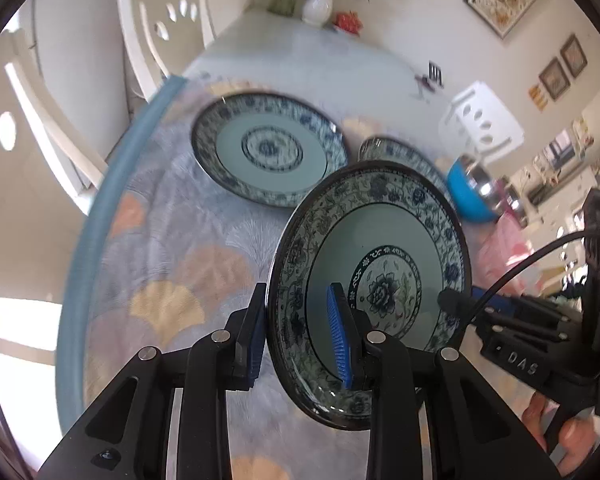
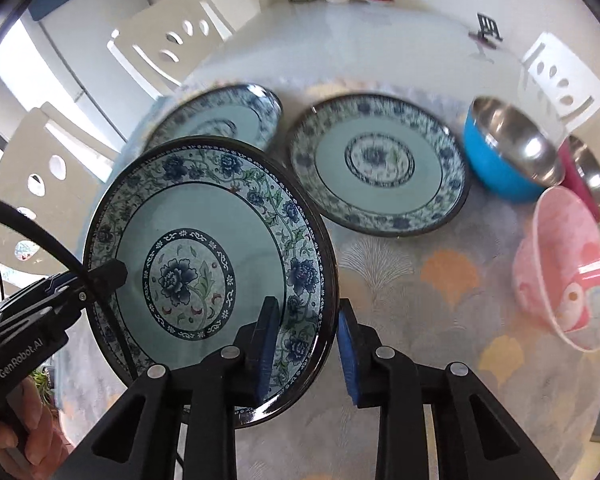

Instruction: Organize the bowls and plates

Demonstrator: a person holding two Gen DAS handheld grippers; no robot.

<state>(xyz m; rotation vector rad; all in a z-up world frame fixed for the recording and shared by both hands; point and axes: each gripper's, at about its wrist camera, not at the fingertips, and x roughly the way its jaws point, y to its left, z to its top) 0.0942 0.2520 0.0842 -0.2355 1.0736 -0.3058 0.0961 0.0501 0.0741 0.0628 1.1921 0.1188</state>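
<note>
Held near-upright above the table (image 2: pixel 400 304): floral plate (image 2: pixel 204 264), gripped on opposite rim edges by right gripper (image 2: pixel 308 344) and left gripper (image 1: pixel 300 336), jaws of each pinching the rim. Probably two-sided support for steadier carrying. Flat beyond: two matching plates (image 2: pixel 380 172) (image 2: pixel 220 116). Right of these: blue bowl (image 2: pixel 508 156), pink bowl (image 2: pixel 568 268). Likely stacking destination: nearest flat plate.

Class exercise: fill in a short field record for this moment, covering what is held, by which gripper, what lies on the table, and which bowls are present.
held item: patterned plate, tilted up off the table
left hand-held gripper: fingers either side of the plate's rim
right hand-held gripper: fingers either side of the opposite rim
on table: two matching plates, far plate and near plate
bowls: blue bowl, magenta bowl, pink bowl
surface: shell-patterned tablecloth
</note>
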